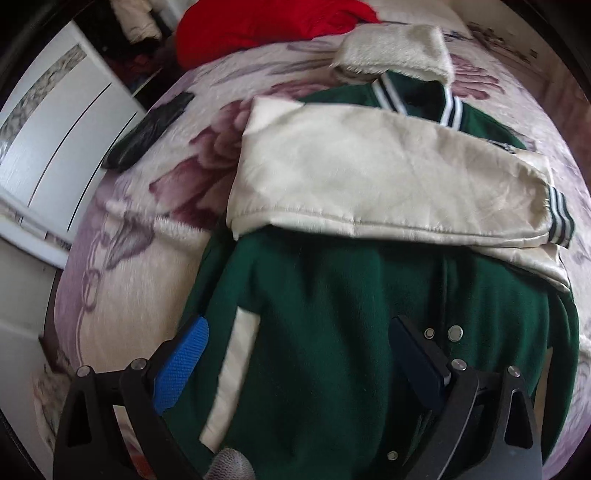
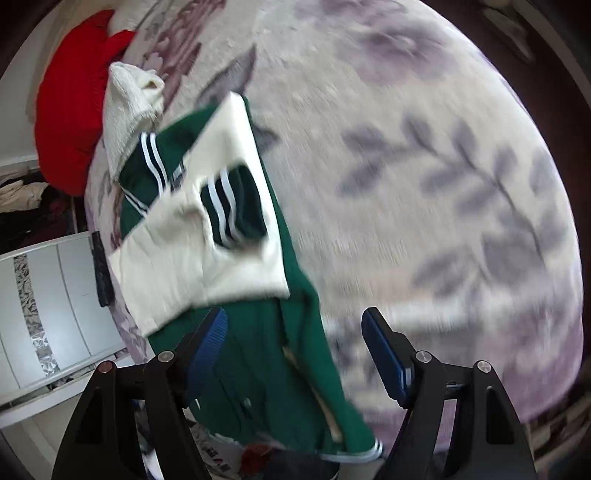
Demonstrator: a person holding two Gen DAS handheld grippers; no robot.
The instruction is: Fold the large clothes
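A green varsity jacket (image 1: 332, 302) lies on a flowered blanket on the bed, its cream sleeves (image 1: 369, 173) folded across the chest. Its striped collar (image 1: 417, 99) points away. My left gripper (image 1: 299, 332) is open, its blue pads (image 1: 184, 362) straddling the jacket's lower body close above it. In the right wrist view the jacket (image 2: 258, 354) runs from the lower middle up to the left, with a striped cuff (image 2: 229, 206) on the cream sleeves. My right gripper (image 2: 295, 332) is open over the jacket's lower right edge, holding nothing.
A red garment (image 1: 258, 26) and a white fluffy item (image 1: 399, 48) lie beyond the collar. A black object (image 1: 147, 129) sits at the blanket's left edge. White wardrobe doors (image 1: 55, 147) stand left of the bed. The flowered blanket (image 2: 443, 184) stretches to the right.
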